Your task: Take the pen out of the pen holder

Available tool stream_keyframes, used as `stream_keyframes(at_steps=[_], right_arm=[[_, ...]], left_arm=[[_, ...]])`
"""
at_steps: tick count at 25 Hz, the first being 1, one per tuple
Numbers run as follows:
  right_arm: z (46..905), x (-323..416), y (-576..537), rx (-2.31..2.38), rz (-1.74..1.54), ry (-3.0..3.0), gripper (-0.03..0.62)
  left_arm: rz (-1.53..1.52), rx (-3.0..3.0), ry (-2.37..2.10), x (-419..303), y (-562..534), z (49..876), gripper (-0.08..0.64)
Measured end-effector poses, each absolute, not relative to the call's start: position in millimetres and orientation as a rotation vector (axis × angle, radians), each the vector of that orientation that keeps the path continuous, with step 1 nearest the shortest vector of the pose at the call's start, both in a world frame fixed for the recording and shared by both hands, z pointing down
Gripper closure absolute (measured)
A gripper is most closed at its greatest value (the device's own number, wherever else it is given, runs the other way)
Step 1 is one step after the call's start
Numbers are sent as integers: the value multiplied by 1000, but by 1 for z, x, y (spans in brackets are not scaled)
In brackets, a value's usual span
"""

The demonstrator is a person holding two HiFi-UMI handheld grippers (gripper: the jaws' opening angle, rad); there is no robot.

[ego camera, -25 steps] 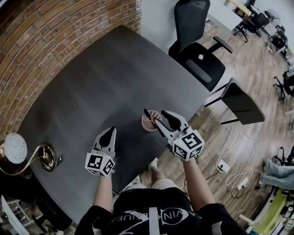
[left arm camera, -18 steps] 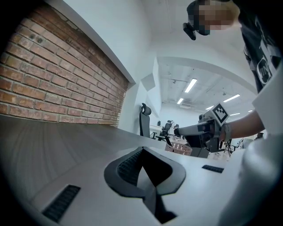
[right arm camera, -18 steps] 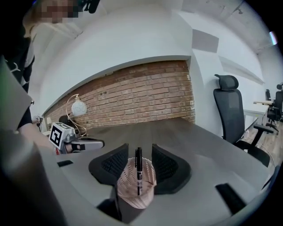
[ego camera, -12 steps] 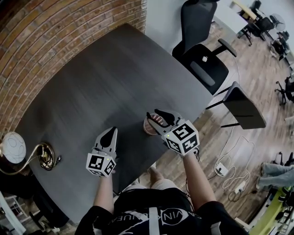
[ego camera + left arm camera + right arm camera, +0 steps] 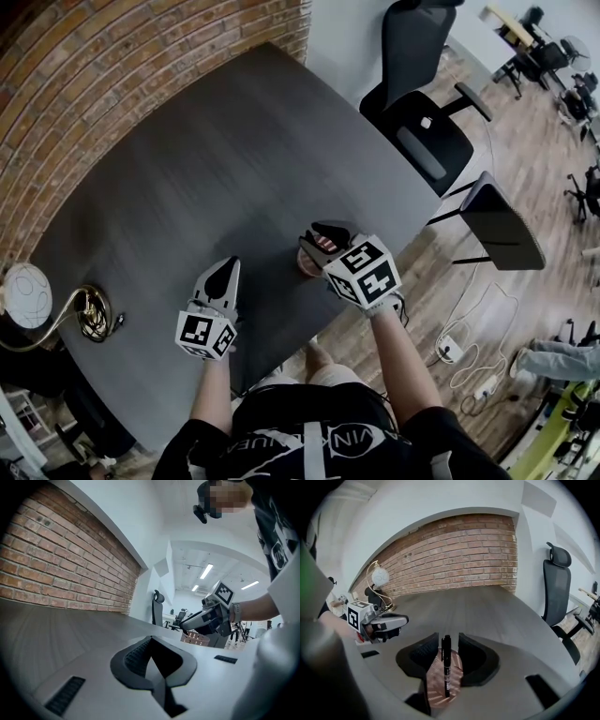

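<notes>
A black pen (image 5: 446,663) stands upright in a coppery mesh pen holder (image 5: 439,693) near the front right edge of the dark table (image 5: 216,159). My right gripper (image 5: 448,642) tilts down over the holder (image 5: 308,263). Its jaws are closing, one on each side of the pen's upper part, with thin gaps still showing. In the head view the right gripper (image 5: 320,240) hides most of the holder and the pen. To the left, my left gripper (image 5: 223,270) lies low over the table with its jaws together and empty (image 5: 152,649). From there the right gripper (image 5: 188,623) shows above the holder (image 5: 195,640).
A brass lamp with a white globe (image 5: 28,298) stands at the table's left end, in front of a brick wall (image 5: 112,56). A black office chair (image 5: 424,117) and a dark stand (image 5: 502,225) are off the table's right side. Cables lie on the wood floor (image 5: 469,347).
My right gripper has swung left and tipped down over the pen holder, and its jaws have narrowed around the pen. The left gripper has stayed put.
</notes>
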State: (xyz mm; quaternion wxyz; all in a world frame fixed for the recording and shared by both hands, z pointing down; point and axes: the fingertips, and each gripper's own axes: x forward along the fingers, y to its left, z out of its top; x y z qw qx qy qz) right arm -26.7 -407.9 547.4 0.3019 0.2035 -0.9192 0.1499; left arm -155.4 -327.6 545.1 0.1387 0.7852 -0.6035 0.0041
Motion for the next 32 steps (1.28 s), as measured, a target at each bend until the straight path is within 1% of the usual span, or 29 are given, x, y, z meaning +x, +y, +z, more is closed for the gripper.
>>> stream_keyframes(at_steps=[8, 11, 13, 32], right_arm=[[552, -34, -405, 504, 258, -2364, 474], [552, -36, -405, 515, 229, -2358, 514], [552, -36, -405, 524, 221, -2360, 525], [512, -19, -405, 680, 256, -2532, 529]], left_arm=[[-18, 2243, -1756, -160, -326, 545, 548], [-17, 2237, -1760, -162, -325, 546, 548], [-16, 2235, -1764, -163, -324, 546, 548], [-22, 2262, -1762, -161, -313, 534, 548]])
